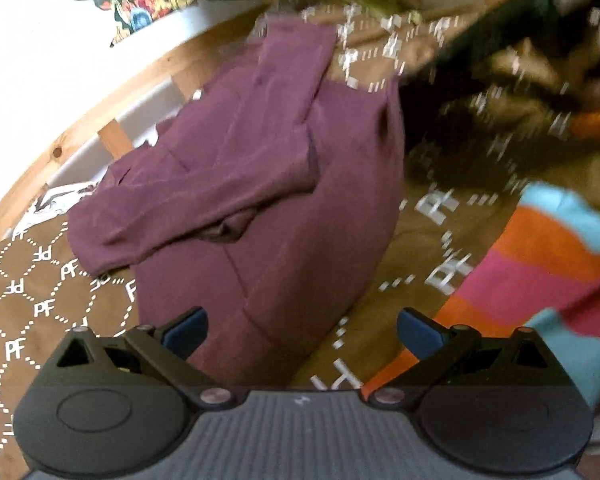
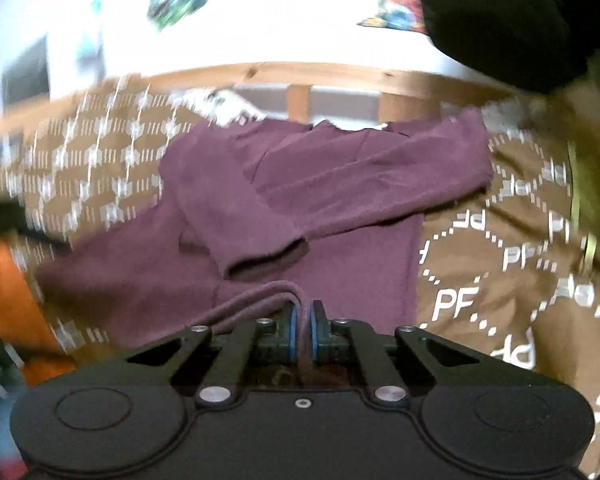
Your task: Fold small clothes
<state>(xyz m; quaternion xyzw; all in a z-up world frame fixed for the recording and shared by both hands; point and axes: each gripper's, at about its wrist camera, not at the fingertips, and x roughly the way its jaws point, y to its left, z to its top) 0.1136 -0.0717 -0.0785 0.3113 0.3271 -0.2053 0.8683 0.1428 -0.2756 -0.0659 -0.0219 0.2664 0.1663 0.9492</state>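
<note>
Right gripper (image 2: pixel 304 320) pinches maroon shirt (image 2: pixel 300 200) hem; collar points away.

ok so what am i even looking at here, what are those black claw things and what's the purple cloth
The black claws are two hand-held grippers, one in each of a person's hands, each with a camera looking along its fingers. So each picture is one gripper's own view. A maroon top lies on a brown bedspread, sleeves folded across it. The left gripper is open over the top's edge, holding nothing. The right gripper is shut on the top's hem. A striped cloth lies beside it; the wooden bed frame is behind.
</note>
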